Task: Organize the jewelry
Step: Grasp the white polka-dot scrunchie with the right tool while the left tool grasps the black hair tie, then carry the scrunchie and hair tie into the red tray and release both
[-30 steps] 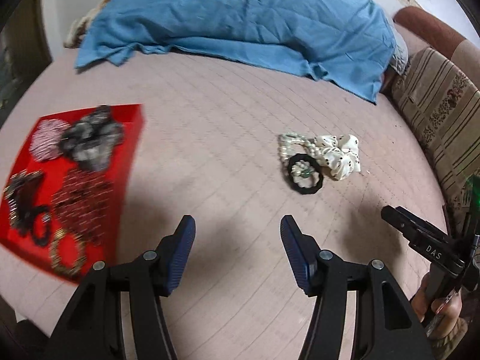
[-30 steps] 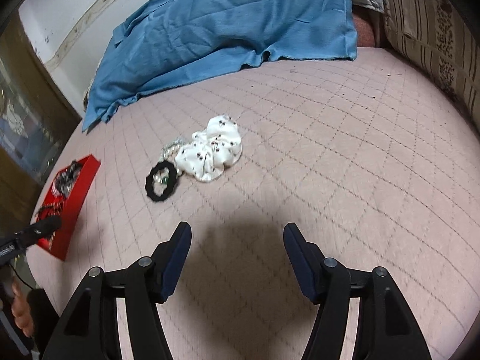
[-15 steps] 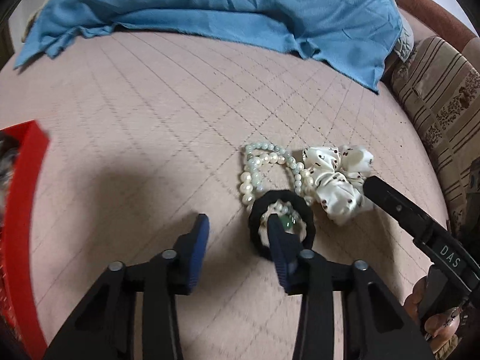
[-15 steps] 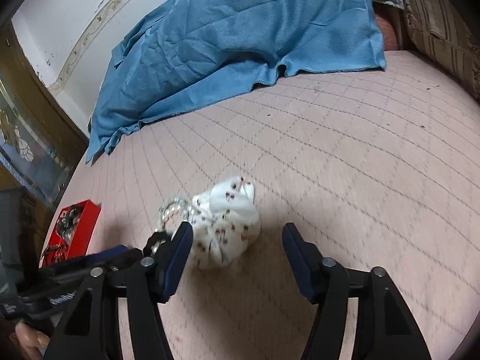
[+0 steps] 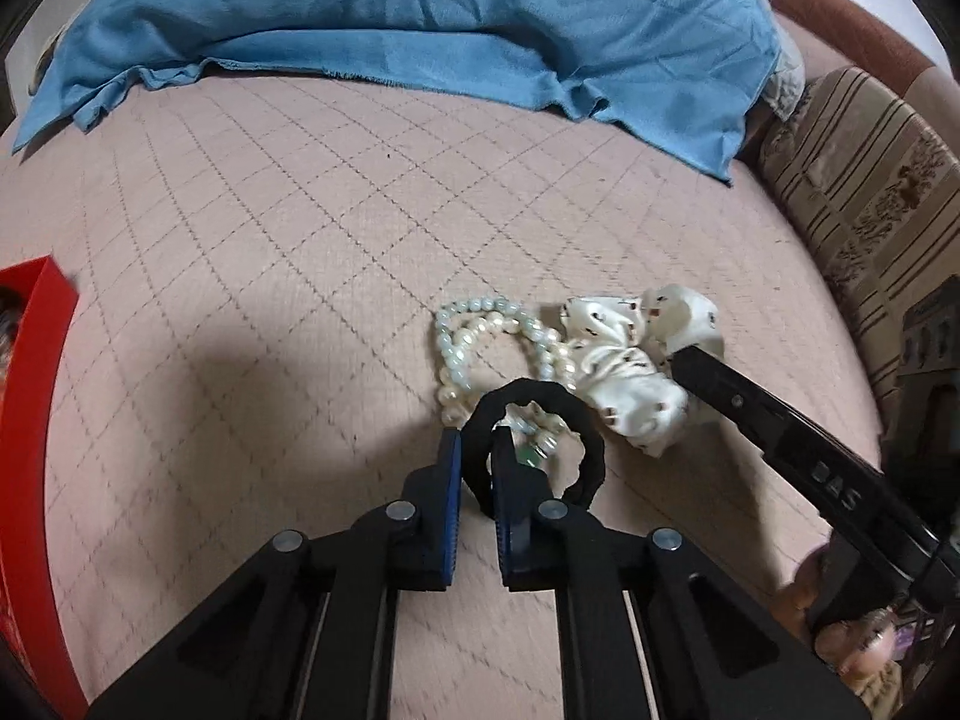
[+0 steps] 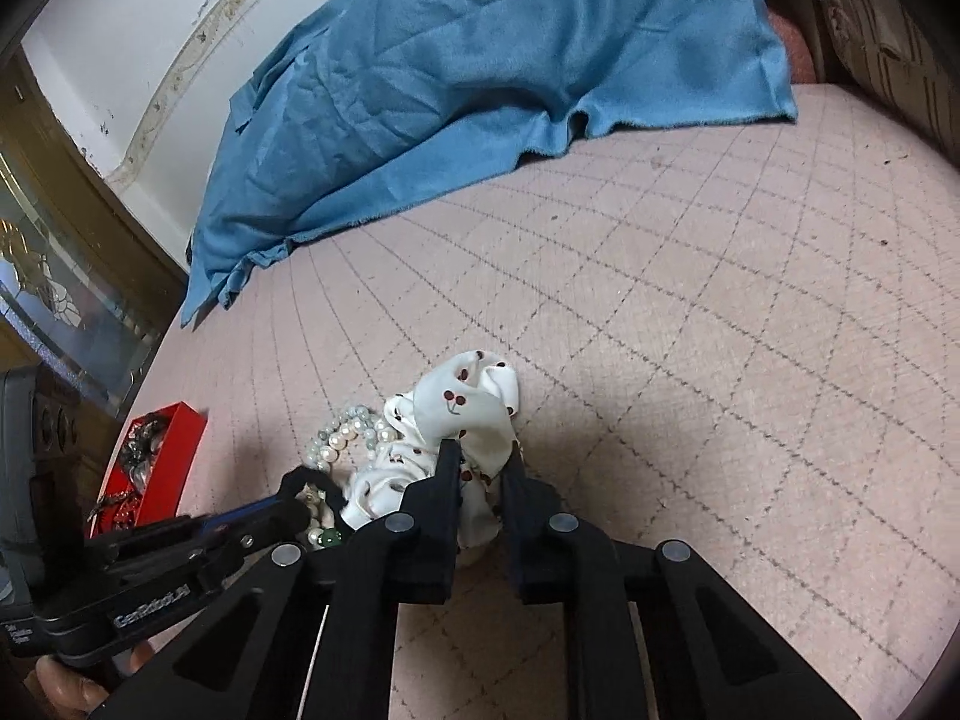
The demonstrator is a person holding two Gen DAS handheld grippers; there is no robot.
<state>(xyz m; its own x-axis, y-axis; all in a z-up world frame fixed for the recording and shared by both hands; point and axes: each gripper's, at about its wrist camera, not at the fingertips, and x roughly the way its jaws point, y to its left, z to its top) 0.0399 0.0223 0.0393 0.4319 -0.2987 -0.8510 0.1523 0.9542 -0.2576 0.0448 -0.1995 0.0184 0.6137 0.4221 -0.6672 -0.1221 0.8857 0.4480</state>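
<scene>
Jewelry lies in a small heap on the pink quilted bed (image 5: 288, 228), and more fills the red box (image 5: 36, 324) at the far left edge. Going rightward, the left claw (image 5: 477, 450) is clenched on the near rim of the black scrunchie (image 5: 591, 450), one finger outside the ring and one inside it. Pearl beads (image 5: 462, 342) lie partly under that ring and against the white cherry-print scrunchie (image 5: 624, 366) to their right. The right claw (image 6: 483, 459) is closing on this white scrunchie, whose cloth is pinched between its fingers. A blue blanket (image 5: 420, 6) covers the far side of the bed, and a striped cushion (image 5: 870, 192) stands at the right.
</scene>
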